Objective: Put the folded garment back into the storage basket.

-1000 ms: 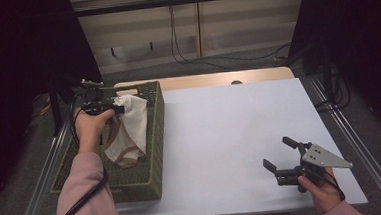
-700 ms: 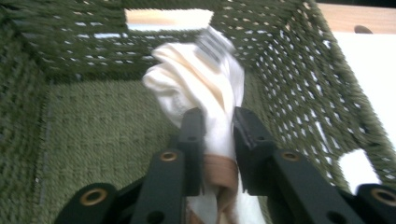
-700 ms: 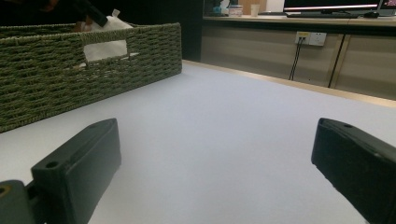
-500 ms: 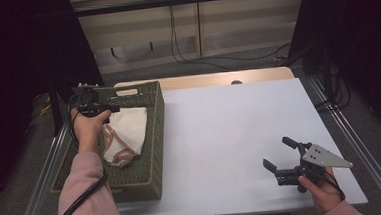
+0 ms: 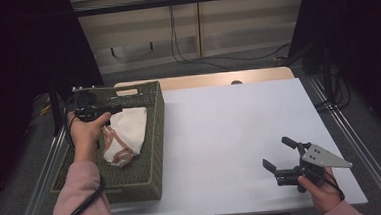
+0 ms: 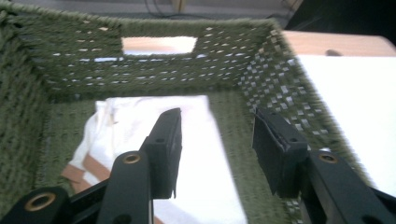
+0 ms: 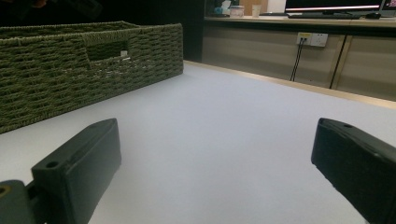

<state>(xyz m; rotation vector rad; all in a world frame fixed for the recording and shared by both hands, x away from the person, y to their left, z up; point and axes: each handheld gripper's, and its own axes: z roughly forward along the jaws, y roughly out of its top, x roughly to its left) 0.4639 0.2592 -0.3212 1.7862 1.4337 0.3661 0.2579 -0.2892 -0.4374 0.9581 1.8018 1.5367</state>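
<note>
- The left gripper (image 5: 109,111) sits at the upper left of the high view, held over the far end of the green woven basket (image 5: 154,155).
- Its jaws have just been opening; they stand apart with nothing between them.
- The white cloth (image 5: 127,131) lies inside the basket, on its floor, directly below and just right of the left gripper in the high view.
- The cloth's tan-trimmed edge points toward the lower part of that frame, beside the left hand (image 5: 86,136).
- In the left gripper view, the cloth (image 6: 201,163) occupies the lower centre of the frame, beneath the gap between the two black jaws and clear of both pads.
- The basket's (image 6: 289,88) right wall runs just behind the right-hand jaw in that view; the handle cut-out shows at upper centre.
- The right gripper (image 5: 277,158) rests at the lower right of the high view, over the white table (image 5: 230,130), well apart from the basket.
- Its jaws stand wide apart and hold nothing.
- In the right gripper view, the basket (image 7: 56,70) fills the upper left, with bare table (image 7: 219,140) between the jaws.
</note>
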